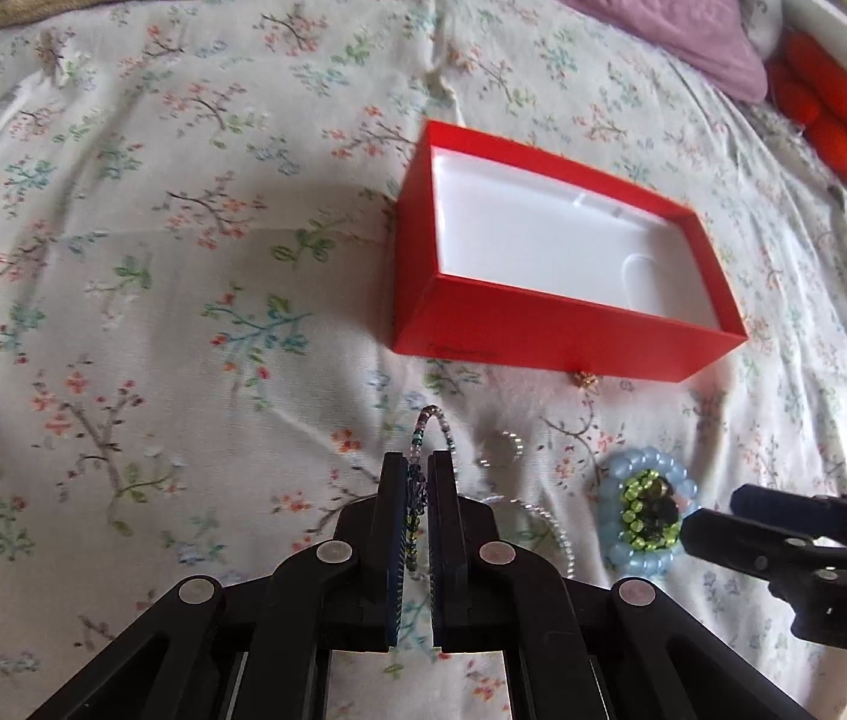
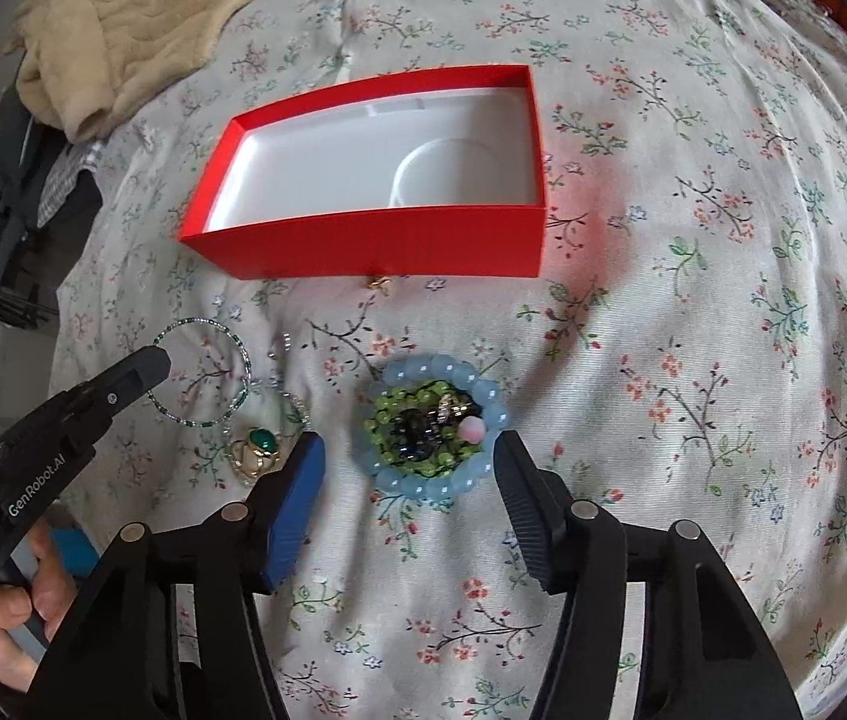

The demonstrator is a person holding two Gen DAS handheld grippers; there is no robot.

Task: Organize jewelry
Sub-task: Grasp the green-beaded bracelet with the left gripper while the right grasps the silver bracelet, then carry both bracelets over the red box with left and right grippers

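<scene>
Right gripper (image 2: 408,450) jaws apart, straddling blue bead bracelet (image 2: 430,420); red box (image 2: 387,234) beyond it; green ring (image 2: 258,449) left.

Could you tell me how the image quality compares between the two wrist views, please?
Left wrist view: soft and hazy, the red box interior washed out, bedspread bulging. Right wrist view: sharper, dark corner vignetting, strong fisheye curve, a red glow on the fabric beside the box.

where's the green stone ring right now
In the right wrist view, the green stone ring lies on the bedspread at lower left, between the thin beaded bracelet and the right gripper's blue pad.
</scene>
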